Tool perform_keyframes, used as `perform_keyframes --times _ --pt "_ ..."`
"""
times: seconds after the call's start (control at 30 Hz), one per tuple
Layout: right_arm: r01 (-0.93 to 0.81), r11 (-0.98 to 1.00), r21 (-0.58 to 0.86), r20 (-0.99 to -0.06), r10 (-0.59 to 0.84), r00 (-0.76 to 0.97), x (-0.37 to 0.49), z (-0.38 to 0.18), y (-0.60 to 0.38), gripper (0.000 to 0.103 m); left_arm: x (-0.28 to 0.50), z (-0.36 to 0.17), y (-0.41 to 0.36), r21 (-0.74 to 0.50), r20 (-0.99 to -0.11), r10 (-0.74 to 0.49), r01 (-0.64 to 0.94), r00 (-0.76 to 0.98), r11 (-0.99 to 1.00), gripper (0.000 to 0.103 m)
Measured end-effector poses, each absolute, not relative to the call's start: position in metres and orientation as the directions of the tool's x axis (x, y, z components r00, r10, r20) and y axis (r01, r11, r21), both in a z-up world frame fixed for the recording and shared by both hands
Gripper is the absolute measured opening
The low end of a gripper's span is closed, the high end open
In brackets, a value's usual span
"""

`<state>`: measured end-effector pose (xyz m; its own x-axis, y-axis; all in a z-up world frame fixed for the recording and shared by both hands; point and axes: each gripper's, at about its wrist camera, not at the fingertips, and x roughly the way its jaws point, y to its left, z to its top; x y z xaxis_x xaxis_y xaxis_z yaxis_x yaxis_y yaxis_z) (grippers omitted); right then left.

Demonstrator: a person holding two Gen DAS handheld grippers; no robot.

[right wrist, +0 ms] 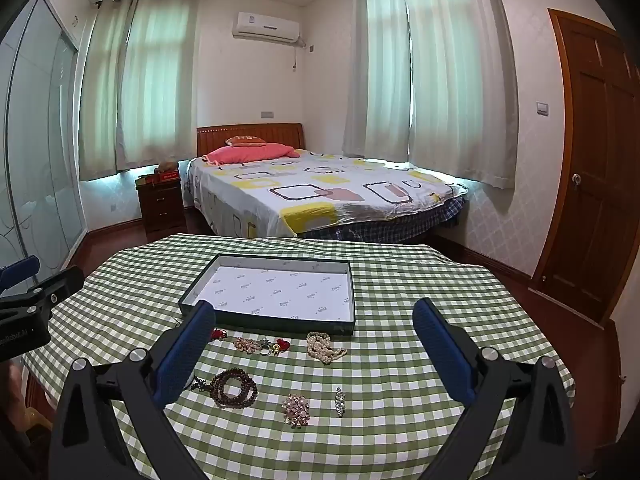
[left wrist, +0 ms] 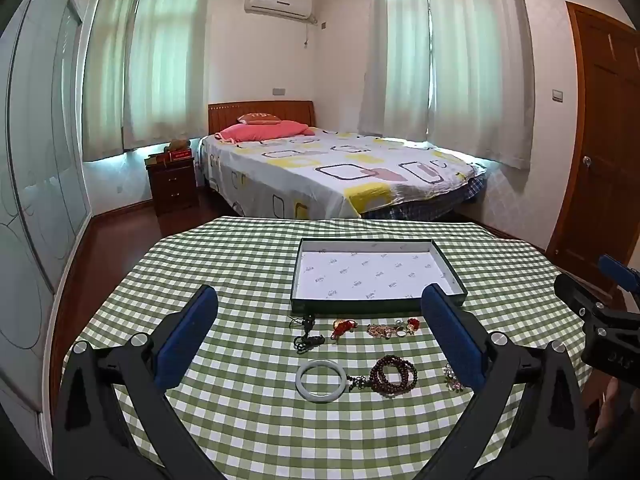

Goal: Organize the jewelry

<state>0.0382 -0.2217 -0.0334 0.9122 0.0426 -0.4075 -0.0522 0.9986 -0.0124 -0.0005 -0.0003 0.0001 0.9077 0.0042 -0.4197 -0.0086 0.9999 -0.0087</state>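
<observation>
Both grippers hover above the near edge of the tabletop (left wrist: 248, 264), green-and-white checked cloth, jaws spread wide, nothing between them: left gripper (left wrist: 320, 340), right gripper (right wrist: 316, 344). Shallow dark-walled box tray (left wrist: 450, 270) with a white printed lining sits toward the far edge, nothing in it. Jewelry lies loose on the cloth between the tray and the near edge. Row just beside the tray's near wall: black cord pendant (left wrist: 308, 336), red knotted charm (left wrist: 343, 328), pinkish bead bracelet (left wrist: 380, 331), small rings with a red charm (left wrist: 406, 326), cream pearl strand (right wrist: 322, 346). Row nearer the near edge: pale jade bangle (left wrist: 320, 379), dark wooden bead bracelet (left wrist: 394, 374) coiled in loops, rhinestone brooch (right wrist: 297, 410), narrow crystal pin (right wrist: 340, 401). All pieces apart from each other.
</observation>
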Motion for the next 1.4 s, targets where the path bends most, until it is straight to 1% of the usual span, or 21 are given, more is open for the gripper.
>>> perform_keyframes --times 0.7,0.9,1.4 --pt "-0.053 0.999 -0.009 -0.393 0.045 0.918 0.042 -0.024 -0.222 0.097 -0.005 0.004 -0.005 0.002 -0.413 0.007 -0.006 0.911 1.000 0.099" --pt "-0.057 0.998 -0.013 -0.391 0.048 0.919 0.035 -0.015 -0.222 0.097 -0.003 0.006 -0.003 -0.007 -0.423 0.007 -0.011 0.906 1.000 0.099" --pt "-0.057 0.998 -0.014 -0.386 0.048 0.921 0.034 -0.016 -0.222 0.097 -0.005 0.002 0.001 -0.020 -0.431 0.004 -0.014 0.902 1.000 0.099"
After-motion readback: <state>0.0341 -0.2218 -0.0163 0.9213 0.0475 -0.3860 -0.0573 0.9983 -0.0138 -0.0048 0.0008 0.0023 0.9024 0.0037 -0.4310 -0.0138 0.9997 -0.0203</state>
